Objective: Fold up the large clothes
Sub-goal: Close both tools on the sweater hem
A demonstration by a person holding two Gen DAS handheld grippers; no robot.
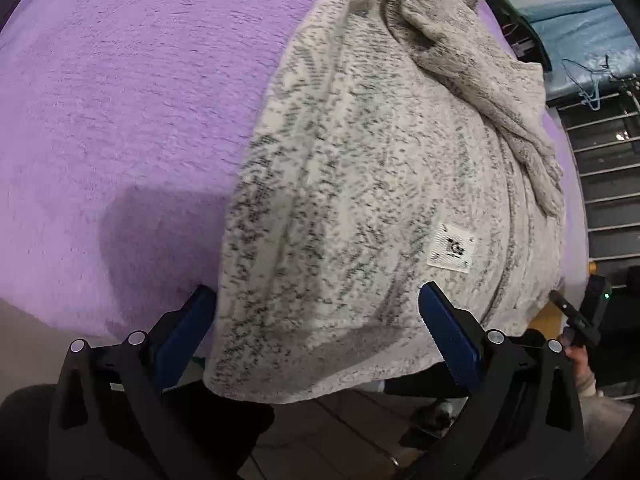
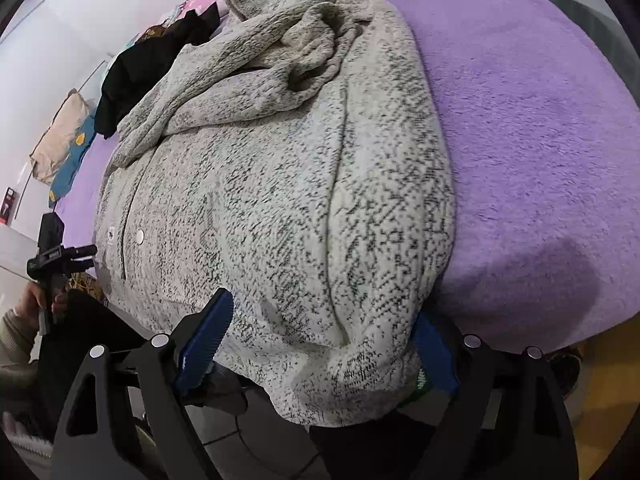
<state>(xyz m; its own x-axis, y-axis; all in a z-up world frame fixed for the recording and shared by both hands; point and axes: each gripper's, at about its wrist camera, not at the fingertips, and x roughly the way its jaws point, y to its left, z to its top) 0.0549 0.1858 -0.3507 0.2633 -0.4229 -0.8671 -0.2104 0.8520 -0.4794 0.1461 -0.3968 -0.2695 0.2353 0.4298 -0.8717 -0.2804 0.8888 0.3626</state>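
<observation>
A speckled grey-white cardigan (image 1: 360, 184) is spread over a purple bed (image 1: 120, 100), its hem hanging past the near edge. The left gripper (image 1: 320, 332) and the right gripper (image 2: 324, 340) are each held spread wide, straddling the hem, with no pinch seen.

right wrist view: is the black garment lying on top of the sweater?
No. The black garment lies beside the sweater, at its far left edge on the blanket.
</observation>
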